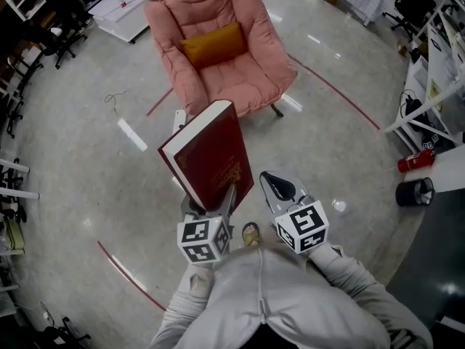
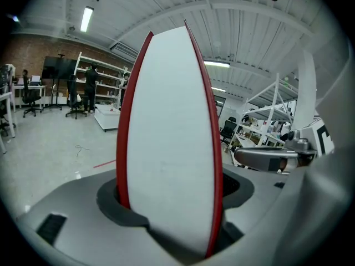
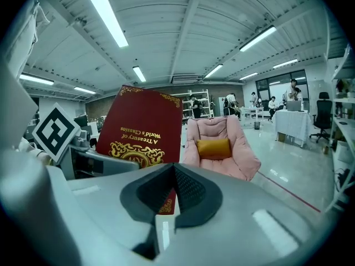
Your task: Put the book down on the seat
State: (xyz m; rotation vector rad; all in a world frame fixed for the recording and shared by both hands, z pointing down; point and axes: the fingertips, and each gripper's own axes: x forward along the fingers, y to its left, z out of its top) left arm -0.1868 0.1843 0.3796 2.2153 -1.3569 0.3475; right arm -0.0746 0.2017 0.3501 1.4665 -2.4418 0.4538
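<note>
A thick dark-red book (image 1: 211, 155) with gold print stands upright in the air, clamped at its lower edge by my left gripper (image 1: 211, 203). In the left gripper view its white page edge (image 2: 172, 137) fills the gap between the jaws. My right gripper (image 1: 278, 187) is beside the book on its right, jaws shut with nothing between them; its view shows the book's cover (image 3: 141, 134) to the left. The pink armchair (image 1: 232, 46) with an orange cushion (image 1: 213, 44) on its seat stands ahead, beyond the book; it also appears in the right gripper view as the armchair (image 3: 222, 148).
Red tape lines (image 1: 334, 89) curve across the glossy floor. A white platform (image 1: 120, 9) lies at the far left. Shelving and a red extinguisher (image 1: 414, 160) with a black bin (image 1: 414, 192) stand at the right. Office chairs (image 1: 51, 38) line the left side.
</note>
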